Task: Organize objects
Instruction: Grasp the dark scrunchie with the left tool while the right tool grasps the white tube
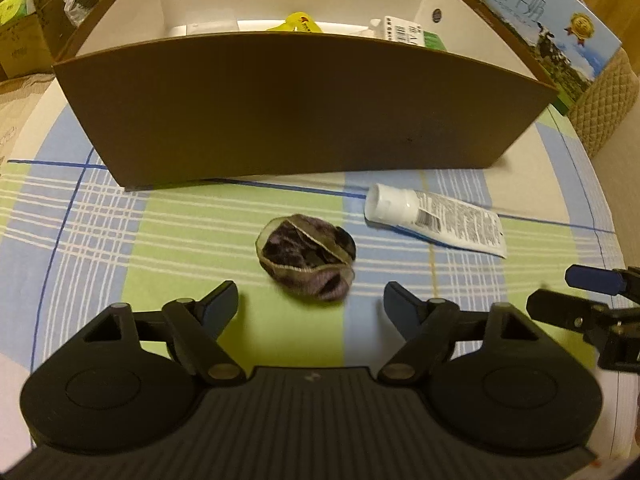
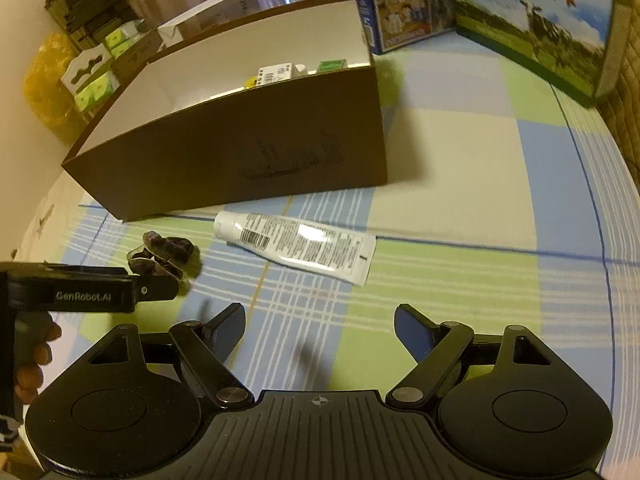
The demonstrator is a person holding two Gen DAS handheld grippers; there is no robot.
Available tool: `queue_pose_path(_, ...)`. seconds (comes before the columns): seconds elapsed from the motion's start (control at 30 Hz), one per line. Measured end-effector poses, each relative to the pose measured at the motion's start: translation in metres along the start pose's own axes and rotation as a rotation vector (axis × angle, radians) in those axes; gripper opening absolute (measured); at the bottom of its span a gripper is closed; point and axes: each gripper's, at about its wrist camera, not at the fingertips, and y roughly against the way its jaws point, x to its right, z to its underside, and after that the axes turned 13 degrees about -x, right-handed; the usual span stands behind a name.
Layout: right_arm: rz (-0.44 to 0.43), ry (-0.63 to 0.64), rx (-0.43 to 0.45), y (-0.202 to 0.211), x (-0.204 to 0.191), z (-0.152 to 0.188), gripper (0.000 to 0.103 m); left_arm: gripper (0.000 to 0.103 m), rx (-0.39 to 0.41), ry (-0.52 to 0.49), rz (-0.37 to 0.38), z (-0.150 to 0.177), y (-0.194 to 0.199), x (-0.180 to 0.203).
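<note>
Both grippers' fingers (image 1: 224, 300) gape released before brown box (image 1: 280, 112) holding bottle (image 1: 404, 30), yellow packet (image 1: 298, 22).

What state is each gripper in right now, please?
Left gripper: open, holding nothing; the dark scrunchie lies just ahead of it.
Right gripper: open, holding nothing; the white tube lies ahead on the cloth.

The big brown box (image 1: 304, 108) is blocking the way behind the scrunchie (image 1: 306, 258) and tube (image 1: 436, 220); the cloth (image 1: 160, 240) in front is lying open.
</note>
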Motion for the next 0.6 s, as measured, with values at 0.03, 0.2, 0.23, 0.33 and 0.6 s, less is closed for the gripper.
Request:
queue_pose_path(0.03, 0.005, 0.015, 0.003, -0.002, -0.001, -0.001, 0.080, 0.074, 0.004, 0.004, 0.000, -0.002, -0.001, -0.001)
queue_pose_path(0.2, 0.033, 0.131, 0.034, -0.012, -0.009, -0.012, 0.080, 0.066, 0.022, 0.024, 0.001, -0.009, -0.008, -0.004)
queue_pose_path(0.23, 0.038, 0.156, 0.044, -0.015, -0.011, -0.015, 0.080, 0.058, 0.026, 0.025, 0.000, -0.010, -0.009, -0.005)
queue_pose_path(0.33, 0.041, 0.231, 0.067, -0.026, -0.016, -0.026, 0.080, 0.039, 0.027, 0.015, -0.004, -0.012, -0.011, -0.006)
queue_pose_path(0.6, -0.008, 0.400, 0.059, -0.061, -0.029, -0.049, 0.080, 0.032, 0.030, 0.034, -0.023, -0.005, -0.006, -0.028)
